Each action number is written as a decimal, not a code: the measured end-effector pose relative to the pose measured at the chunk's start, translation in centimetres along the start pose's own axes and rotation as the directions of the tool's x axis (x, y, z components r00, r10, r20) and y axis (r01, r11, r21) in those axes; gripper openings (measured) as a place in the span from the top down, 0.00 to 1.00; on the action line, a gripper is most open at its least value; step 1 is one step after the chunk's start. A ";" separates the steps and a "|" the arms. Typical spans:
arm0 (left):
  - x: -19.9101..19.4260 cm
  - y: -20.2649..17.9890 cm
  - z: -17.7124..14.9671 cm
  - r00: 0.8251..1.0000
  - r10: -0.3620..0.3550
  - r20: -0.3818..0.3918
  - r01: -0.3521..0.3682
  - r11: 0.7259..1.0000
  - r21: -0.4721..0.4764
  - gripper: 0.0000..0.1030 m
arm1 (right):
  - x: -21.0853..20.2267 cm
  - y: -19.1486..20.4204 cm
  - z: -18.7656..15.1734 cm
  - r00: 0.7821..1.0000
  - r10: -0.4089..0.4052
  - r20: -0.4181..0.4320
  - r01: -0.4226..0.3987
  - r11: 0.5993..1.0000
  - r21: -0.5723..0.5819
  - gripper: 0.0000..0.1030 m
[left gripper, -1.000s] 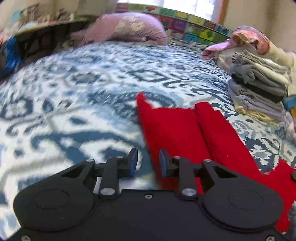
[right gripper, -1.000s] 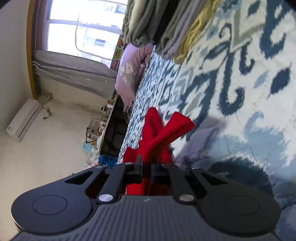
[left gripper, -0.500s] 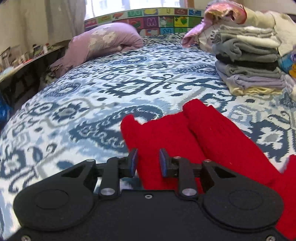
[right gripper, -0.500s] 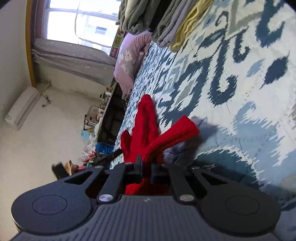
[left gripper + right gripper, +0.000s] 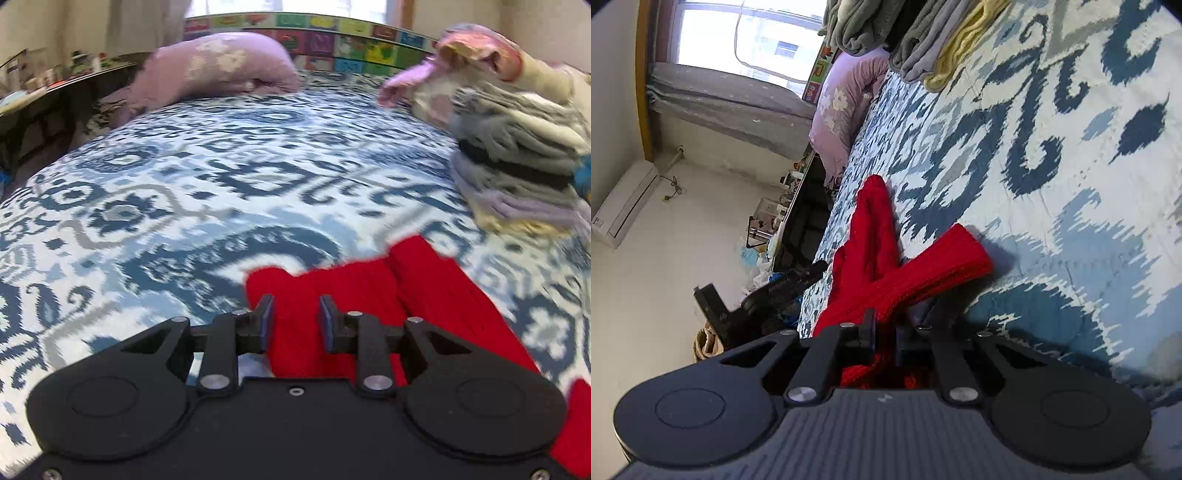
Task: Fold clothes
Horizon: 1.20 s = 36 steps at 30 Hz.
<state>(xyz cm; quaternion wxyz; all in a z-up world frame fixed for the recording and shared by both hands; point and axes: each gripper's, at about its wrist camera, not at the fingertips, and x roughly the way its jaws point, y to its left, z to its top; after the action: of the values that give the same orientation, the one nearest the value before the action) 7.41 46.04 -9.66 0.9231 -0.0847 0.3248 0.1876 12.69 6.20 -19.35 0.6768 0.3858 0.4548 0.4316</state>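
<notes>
A red knit garment (image 5: 351, 295) lies partly flat on the blue-and-white patterned bed cover (image 5: 184, 184). My left gripper (image 5: 296, 323) hovers over its near left corner; the pads stand a little apart with nothing pressed between them, and the red cloth shows below the gap. In the right wrist view, my right gripper (image 5: 885, 332) is shut on a fold of the red garment (image 5: 871, 236), and one sleeve sticks out to the right above the bed cover (image 5: 1071, 147). A black tool at the left of that view looks like the other gripper (image 5: 775, 291).
A stack of folded grey, lilac and yellow clothes (image 5: 517, 158) stands at the right of the bed, with loose pink and cream clothes behind it. A lilac pillow (image 5: 214, 70) lies at the head. A dark desk runs along the left side. The stack (image 5: 923, 37) also shows in the right wrist view.
The left gripper has moved sideways, from beside the red garment's left edge to over its corner. It has come into the right wrist view. The right gripper keeps its hold.
</notes>
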 end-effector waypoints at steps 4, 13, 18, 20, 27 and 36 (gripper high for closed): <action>3.8 -0.1 -0.3 0.997 0.031 -0.076 -0.028 0.999 0.033 0.80 | -0.1 0.1 -0.1 1.000 -0.004 0.002 0.004 1.000 -0.006 0.87; -4.7 -0.7 -1.6 1.000 -0.017 -0.005 0.017 1.000 -0.010 0.80 | -0.6 0.7 -0.1 1.000 -0.007 0.015 0.007 0.999 -0.035 0.87; -10.5 -2.6 -5.7 0.997 -0.078 -0.028 0.077 0.997 -0.033 0.80 | -0.8 1.3 -0.1 0.999 -0.013 0.032 0.015 0.998 -0.069 0.86; -9.6 -3.7 -7.7 0.992 -0.094 -0.089 0.092 0.995 -0.023 0.80 | -0.7 1.4 -0.2 0.999 -0.016 0.036 0.019 0.997 -0.081 0.83; -9.9 -4.1 -7.8 0.990 -0.117 -0.077 0.112 0.991 -0.067 0.80 | -1.0 0.9 -0.4 0.997 -0.032 0.069 0.037 0.997 -0.072 0.60; -18.2 -6.4 -11.7 0.999 -0.021 -0.025 0.026 0.975 0.219 0.74 | -2.1 -0.9 -0.6 0.992 -0.029 0.123 0.015 0.994 0.110 0.54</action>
<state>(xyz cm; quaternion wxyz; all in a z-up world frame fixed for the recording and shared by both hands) -9.71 31.59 -6.97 0.9252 0.0117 0.3529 0.1387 11.92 4.04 -19.73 0.6864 0.4432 0.4389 0.3739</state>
